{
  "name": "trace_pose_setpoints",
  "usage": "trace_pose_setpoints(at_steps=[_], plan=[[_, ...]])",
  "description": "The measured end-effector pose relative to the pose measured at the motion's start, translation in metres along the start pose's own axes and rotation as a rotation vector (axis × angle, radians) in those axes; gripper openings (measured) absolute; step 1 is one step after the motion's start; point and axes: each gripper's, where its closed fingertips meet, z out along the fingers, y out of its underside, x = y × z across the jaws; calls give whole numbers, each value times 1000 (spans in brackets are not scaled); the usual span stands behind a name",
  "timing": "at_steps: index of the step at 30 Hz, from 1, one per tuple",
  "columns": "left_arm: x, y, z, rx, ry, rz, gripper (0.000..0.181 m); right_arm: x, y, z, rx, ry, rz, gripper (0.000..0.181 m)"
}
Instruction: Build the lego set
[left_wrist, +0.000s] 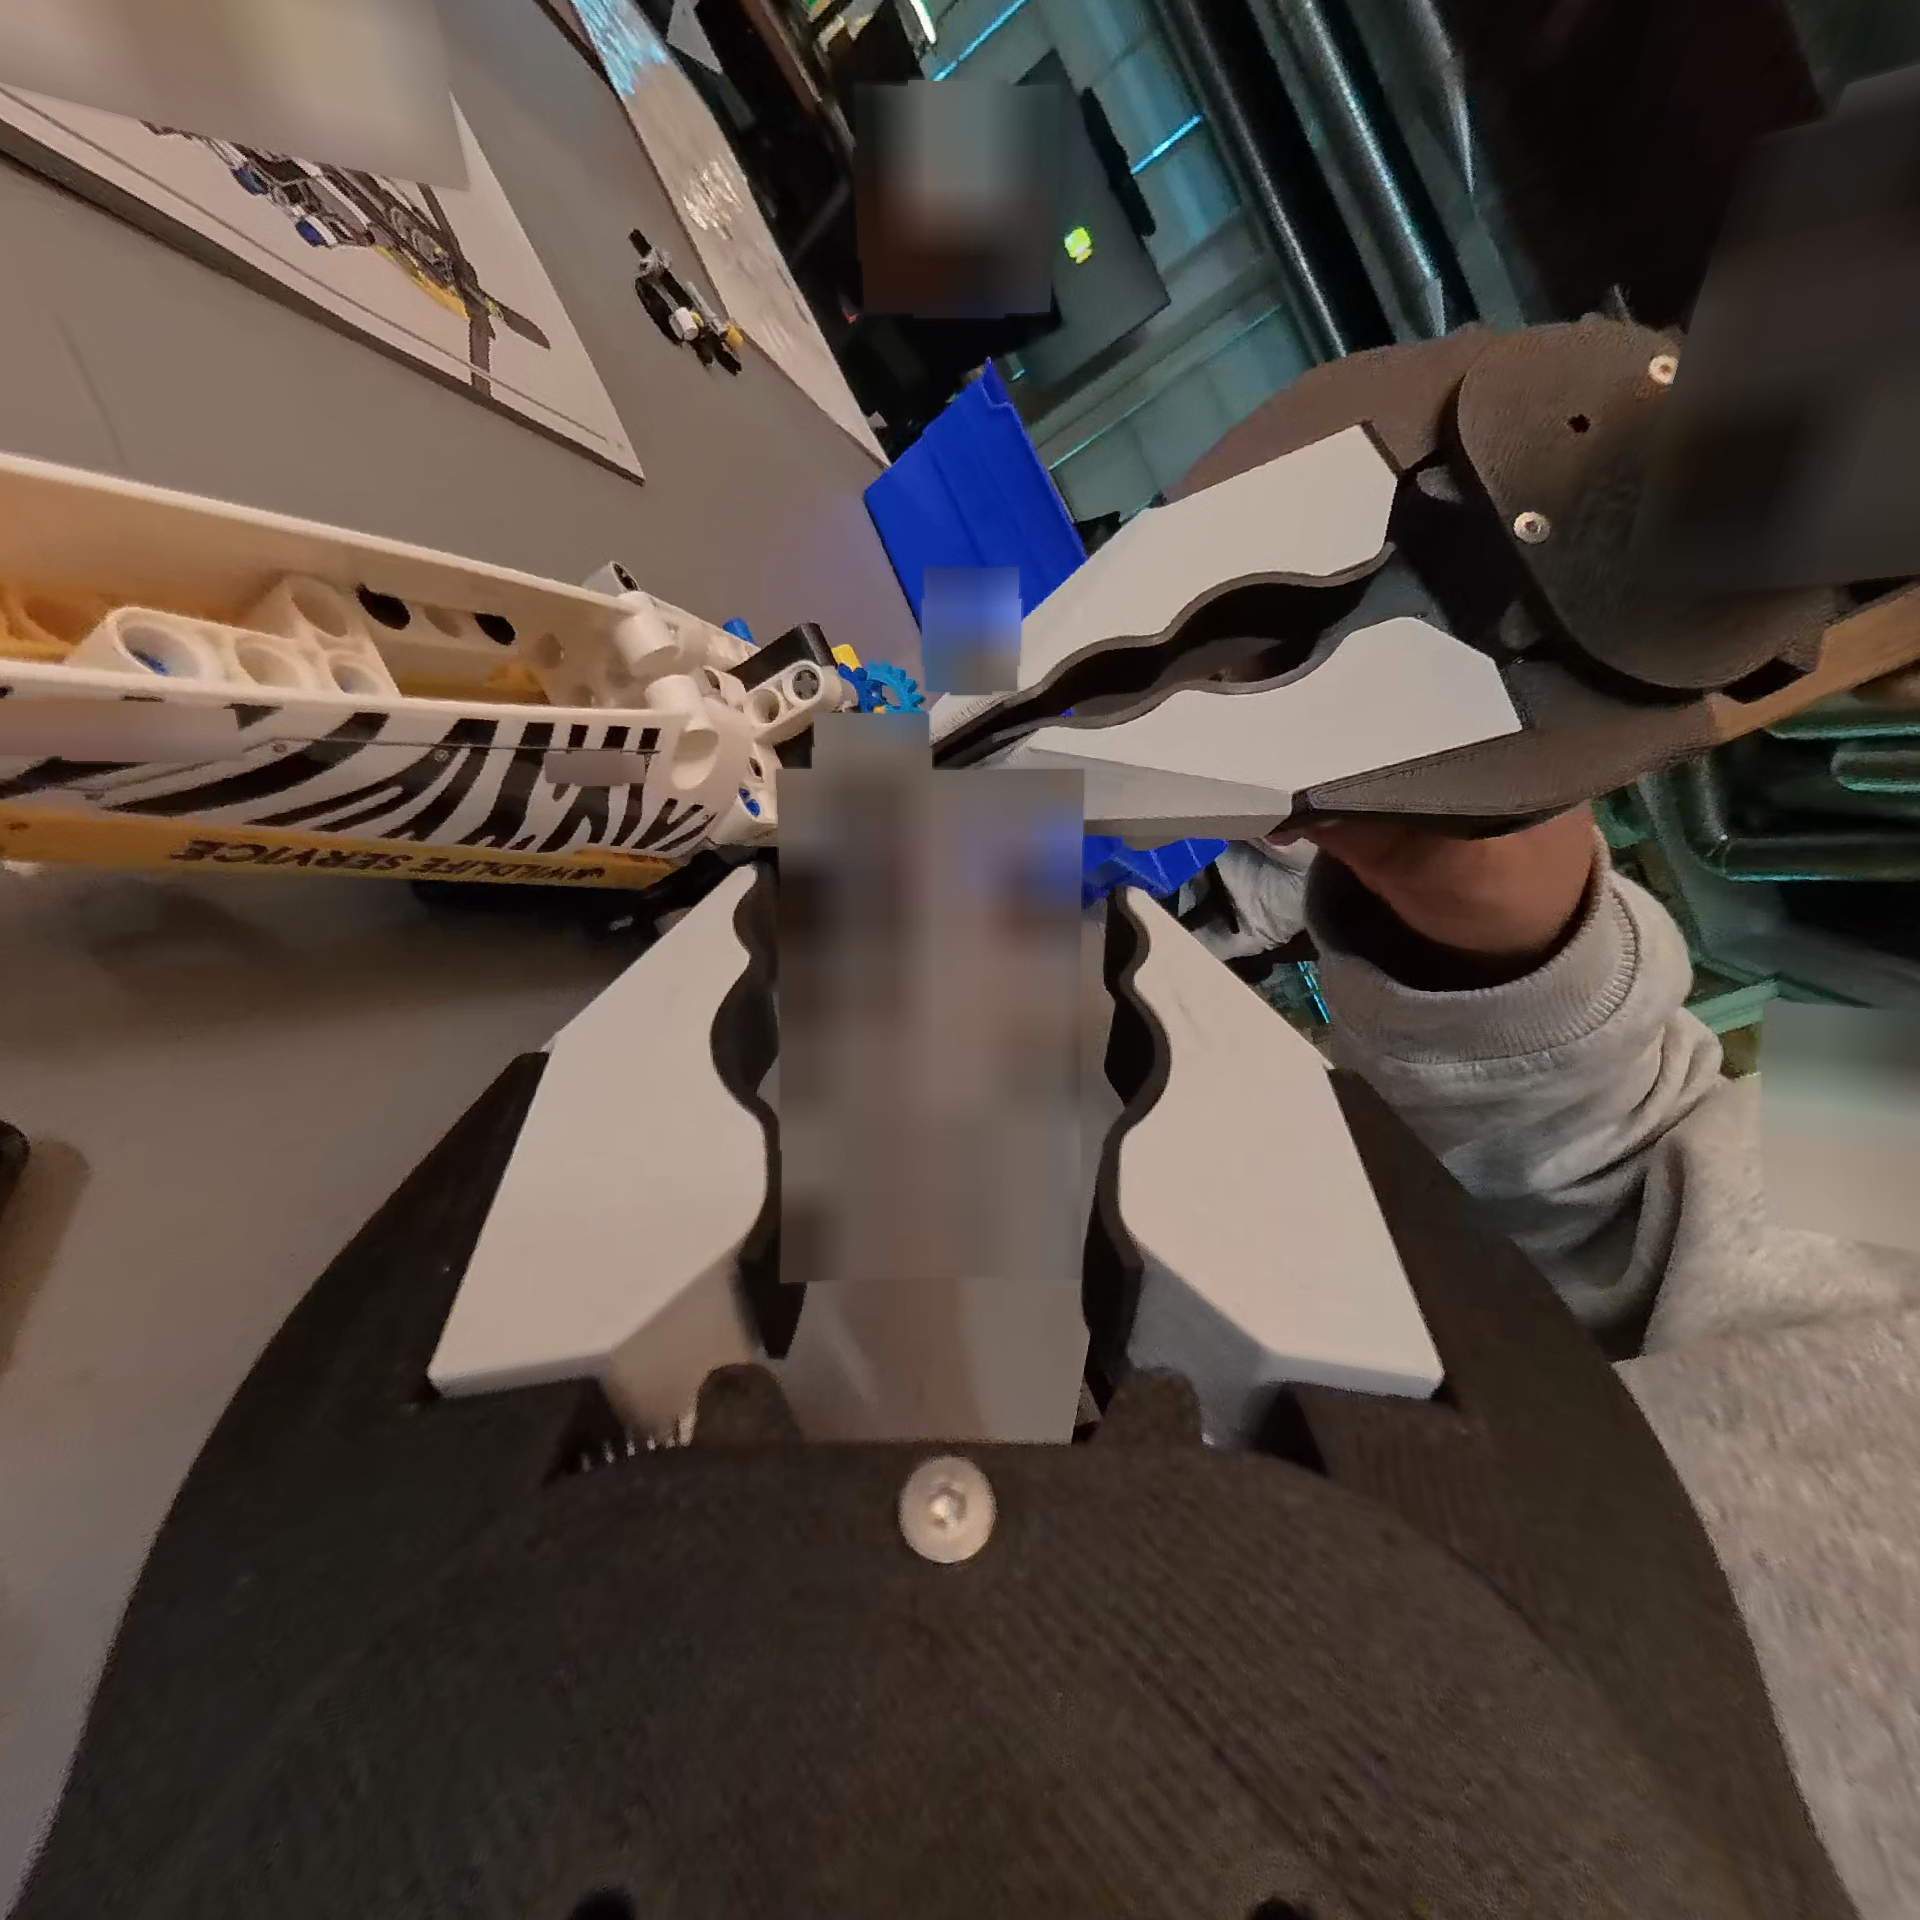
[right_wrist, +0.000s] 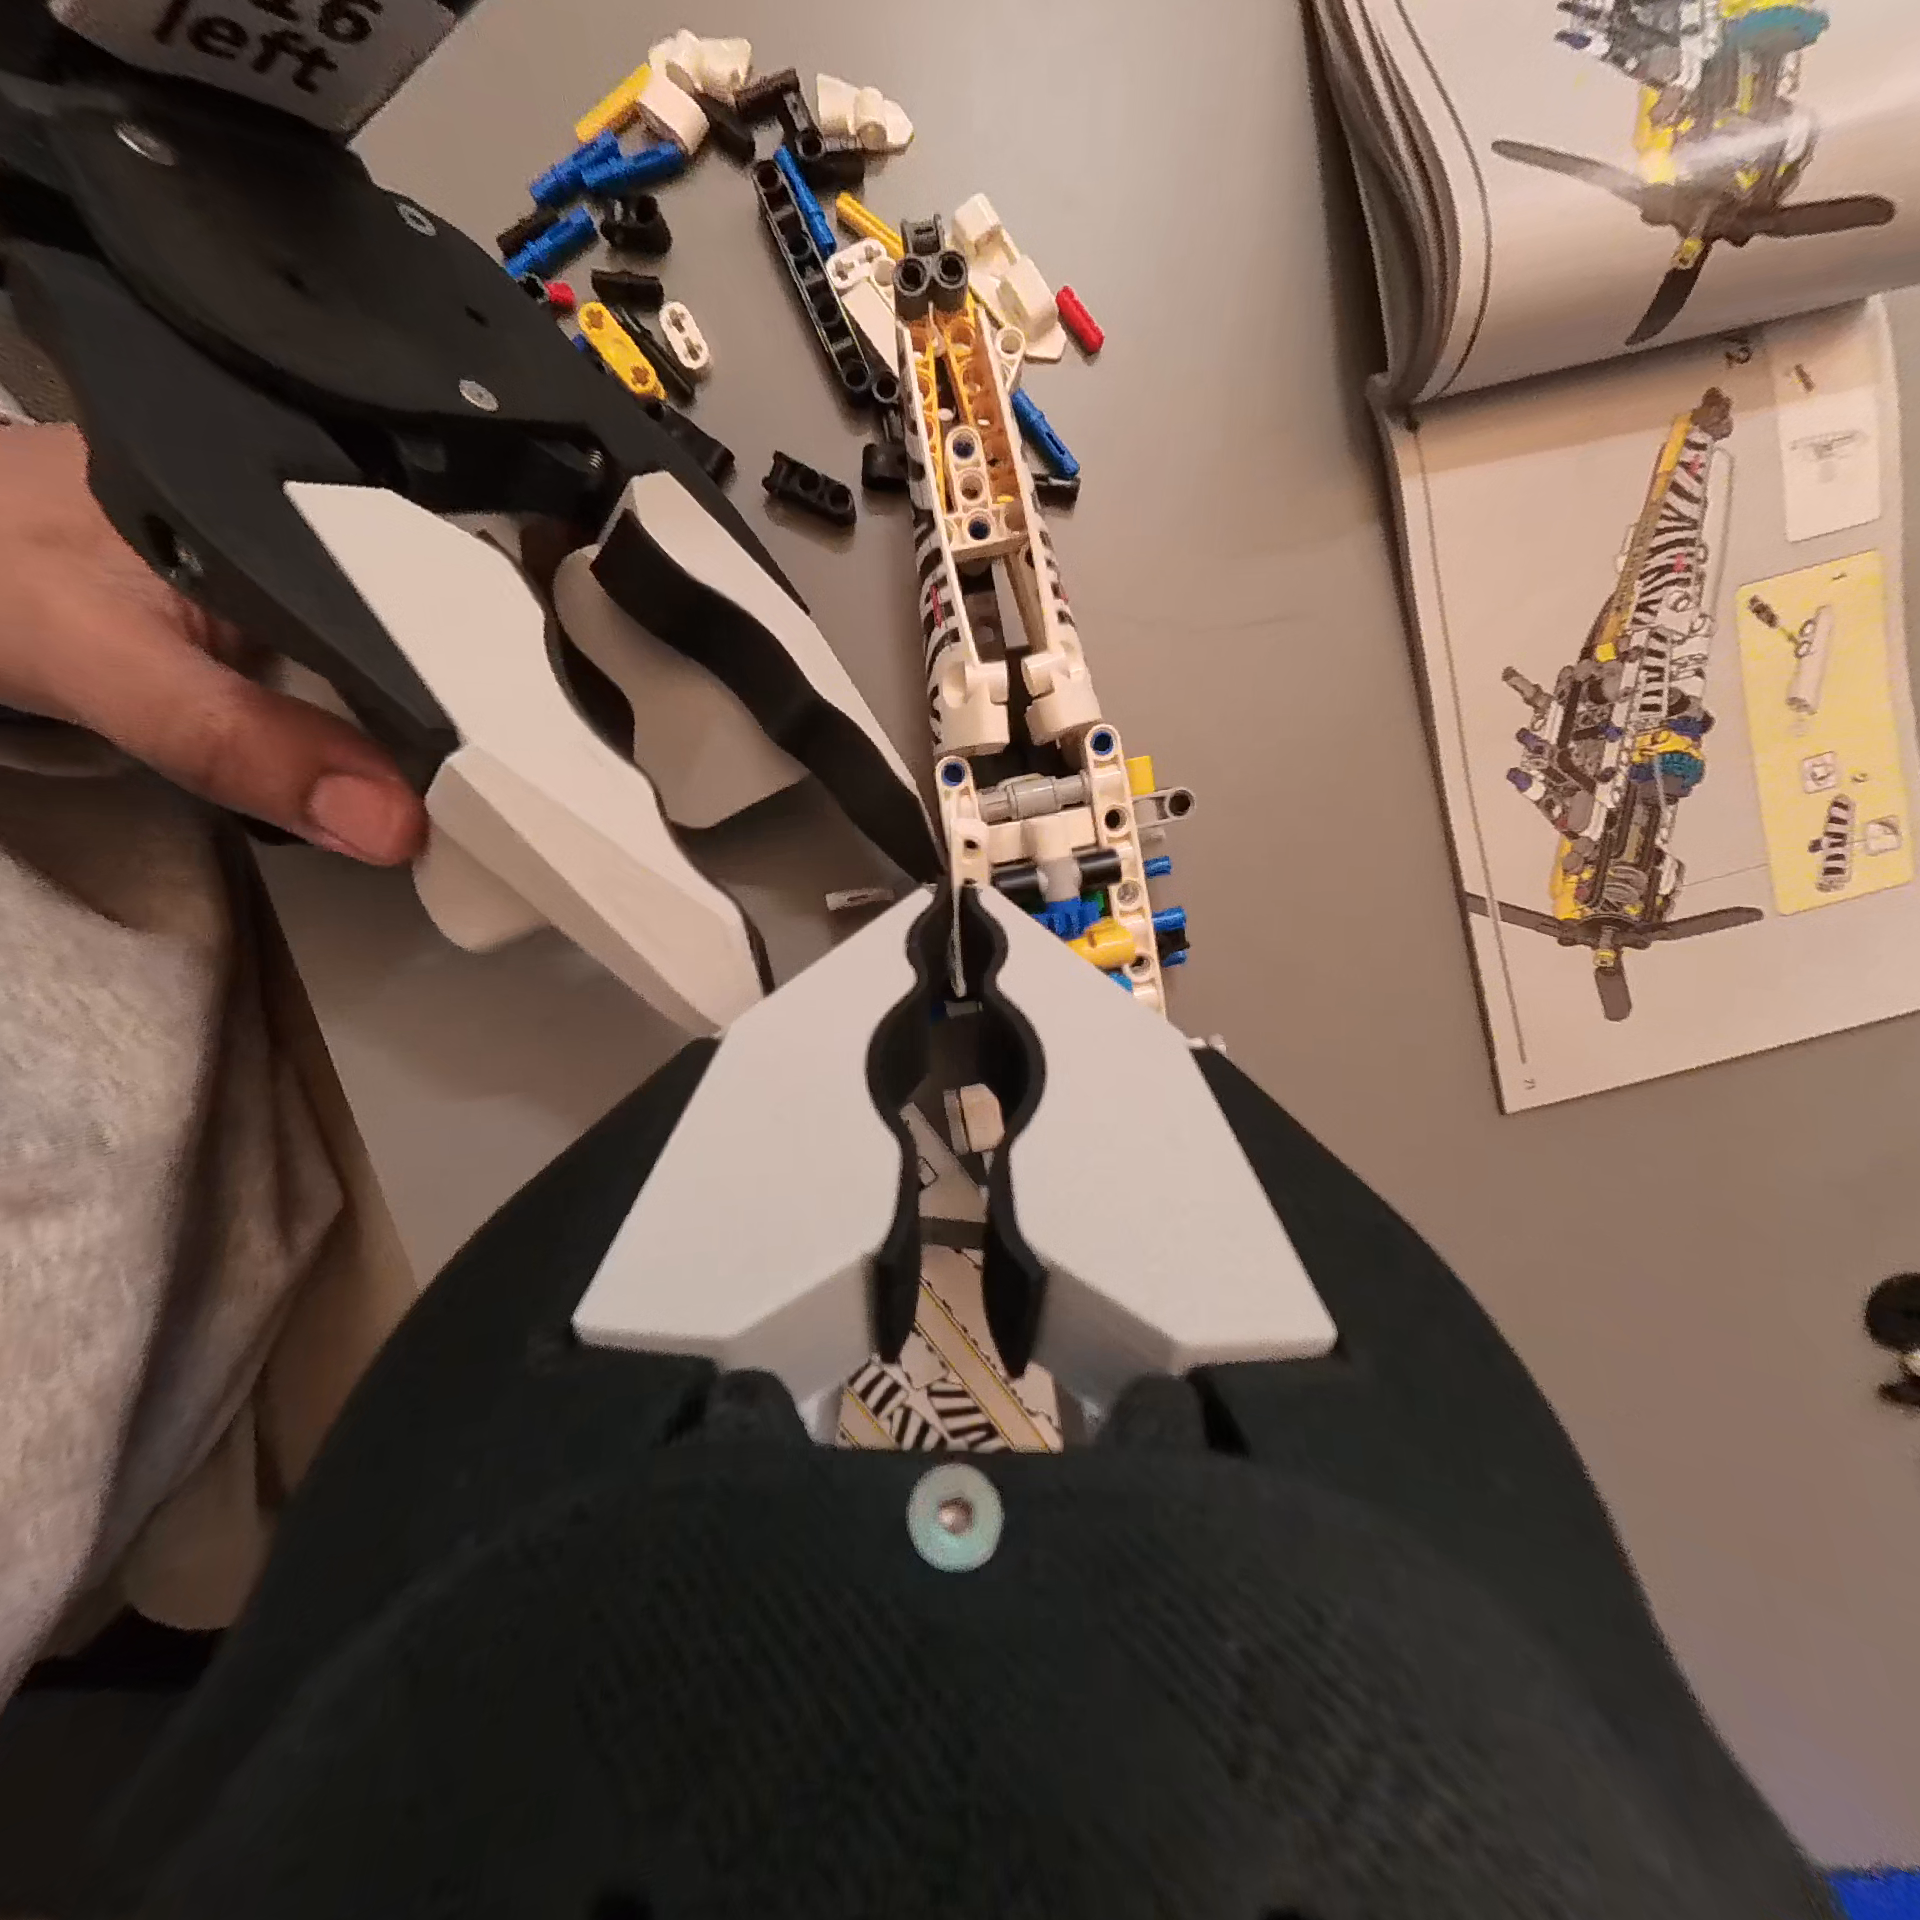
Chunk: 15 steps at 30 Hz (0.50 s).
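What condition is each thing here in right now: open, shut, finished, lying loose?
Left grey-fingered gripper: open, holding nothing visible.
Right grey-fingered gripper: shut, tips at the model's end.
Zebra-striped white and yellow lego helicopter body: part-built, lying on the grey table.
Pile of loose lego pieces: scattered, unattached.
Paper instruction booklet: open, flat.

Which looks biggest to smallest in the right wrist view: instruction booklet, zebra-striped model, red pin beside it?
1. instruction booklet
2. zebra-striped model, long and narrow
3. red pin, clearly smallest

All lie on the table at similar depth, so the order seems safe.
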Motion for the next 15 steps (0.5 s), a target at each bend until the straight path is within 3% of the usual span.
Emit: trace_pose_setpoints(at_steps=[15], plan=[[0, -2, 1, 6, 15, -16, 61, -2, -2, 3, -258, -108, -6, 0]])
